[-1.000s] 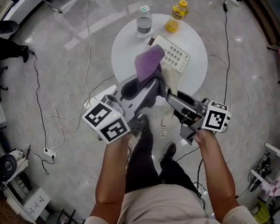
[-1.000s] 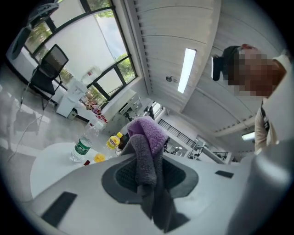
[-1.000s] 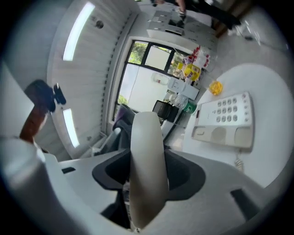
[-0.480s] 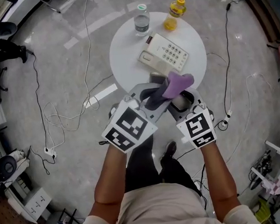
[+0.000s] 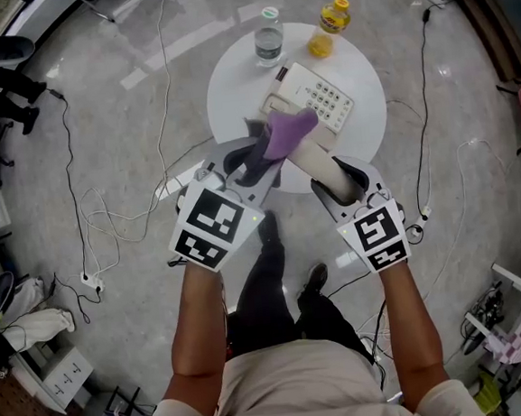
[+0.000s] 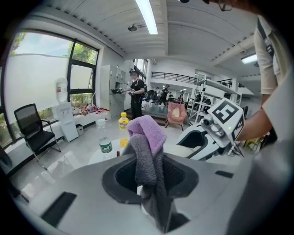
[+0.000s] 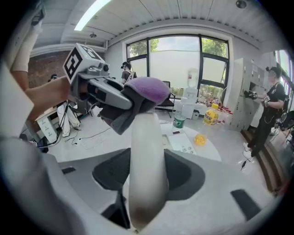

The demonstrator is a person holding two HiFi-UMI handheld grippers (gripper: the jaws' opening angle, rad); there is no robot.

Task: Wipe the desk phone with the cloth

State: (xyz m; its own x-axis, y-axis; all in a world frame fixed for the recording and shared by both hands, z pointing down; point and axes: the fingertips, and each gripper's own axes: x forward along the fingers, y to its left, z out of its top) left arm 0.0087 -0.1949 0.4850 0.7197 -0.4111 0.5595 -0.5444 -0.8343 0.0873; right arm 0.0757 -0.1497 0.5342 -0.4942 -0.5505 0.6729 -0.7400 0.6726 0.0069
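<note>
Both hands are up over the round table (image 5: 225,95) and this is a two-tool job right now: the left gripper (image 6: 148,180) has its fingers (image 6: 87,197) pinched tight on the cloth (image 5: 285,131), a grey and purple wad that sticks out past the tips, so there is a soft nose to rub with and no hard plastic meets the phone. Over on the other side, the right gripper (image 7: 146,183) has its fingers (image 7: 202,202) spread wide and clamped around the cream handset (image 5: 315,157), gripping it near one end so most of its length stands free. And look where the cloth is: the purple end sits right on the far end of the handset, touching it or very nearly, above the near edge of the table. The handset is lifted off the phone (image 5: 319,98), it seems, so the cloth can get all the way round it, which it could not do in the cradle. The phone itself lies flat on the table with its keypad up, just beyond the two tools. A water bottle (image 5: 268,37) and a yellow bottle (image 5: 330,20) stand at the far edge, well apart from the action. By my reading the handset is the part being wiped, with the keypad body not yet touched; the grip on that smooth handset looks like the thing to watch
</note>
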